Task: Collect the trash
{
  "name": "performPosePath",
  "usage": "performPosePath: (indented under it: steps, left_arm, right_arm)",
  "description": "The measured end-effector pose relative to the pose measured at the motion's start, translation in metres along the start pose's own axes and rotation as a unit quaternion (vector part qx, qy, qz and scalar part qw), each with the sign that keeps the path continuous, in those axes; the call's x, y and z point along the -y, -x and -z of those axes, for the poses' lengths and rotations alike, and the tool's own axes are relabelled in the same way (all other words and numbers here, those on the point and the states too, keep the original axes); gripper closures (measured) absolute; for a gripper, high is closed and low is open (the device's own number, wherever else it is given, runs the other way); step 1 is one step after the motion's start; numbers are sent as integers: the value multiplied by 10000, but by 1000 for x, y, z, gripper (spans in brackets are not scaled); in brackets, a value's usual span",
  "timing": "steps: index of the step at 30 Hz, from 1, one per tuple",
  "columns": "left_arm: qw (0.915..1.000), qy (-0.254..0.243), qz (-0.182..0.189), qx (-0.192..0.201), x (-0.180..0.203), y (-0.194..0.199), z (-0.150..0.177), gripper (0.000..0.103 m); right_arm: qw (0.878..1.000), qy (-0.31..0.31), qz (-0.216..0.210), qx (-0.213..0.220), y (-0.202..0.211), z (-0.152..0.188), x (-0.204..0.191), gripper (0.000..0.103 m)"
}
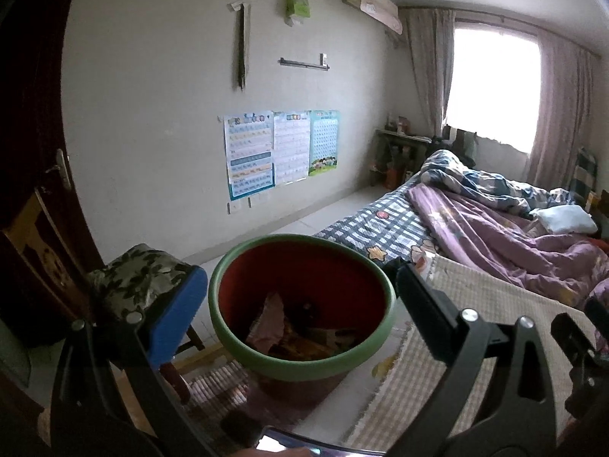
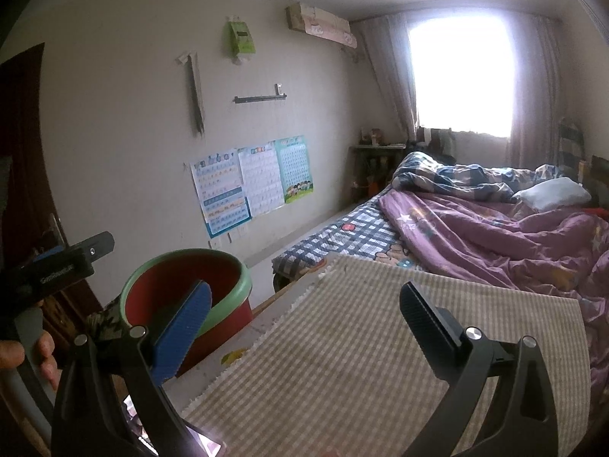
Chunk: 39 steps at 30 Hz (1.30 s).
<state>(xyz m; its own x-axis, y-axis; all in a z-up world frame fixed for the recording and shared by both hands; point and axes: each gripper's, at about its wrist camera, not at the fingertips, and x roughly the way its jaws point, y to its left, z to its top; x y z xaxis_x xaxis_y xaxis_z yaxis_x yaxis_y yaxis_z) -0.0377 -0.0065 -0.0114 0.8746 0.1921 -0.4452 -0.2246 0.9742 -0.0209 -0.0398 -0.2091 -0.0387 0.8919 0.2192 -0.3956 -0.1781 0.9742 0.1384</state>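
Your left tongs (image 1: 300, 304) are spread wide, blue pad on the left and black pad on the right, pinching nothing. Behind the blue pad is a stool with a dark floral-print cushion (image 1: 141, 278). Framed between the pads is the round red plastic bin with a green rim (image 1: 304, 365), upright at the bench's left edge; crumpled paper and wrapper scraps (image 1: 281, 331) lie in its bottom. Right of the bin, a beige checked woven mat (image 1: 475, 293) covers the bench top. Your right tongs (image 2: 304, 323) are also spread and empty, over that mat, with the bin behind their blue pad. At the left edge of the right wrist view your hand (image 2: 23, 354) grips the left tool. Further right, a bed with a rumpled purple quilt (image 2: 495, 228).
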Motion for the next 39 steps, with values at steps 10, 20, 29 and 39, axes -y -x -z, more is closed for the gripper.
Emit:
performPosePath:
  steps: [10,20,29,39]
  left_arm:
    - [9997,3,133,-221,6,-8,1,5]
    - [9989,-125,275,-349,20,-15,2,5]
    - [9985,-203,335,-382,24,-19,2,5]
    - [9979,-266,337,-478,25,-19,7,6]
  right_arm:
    - [10000,-50,59,-62,-3,3,7,7]
    - [9998,-80,116,-121,-5,5,15,7]
    - [9996,-118,184,-156,-5,6,19,7]
    - [9994,-130,163,-289,-9,11,21,7]
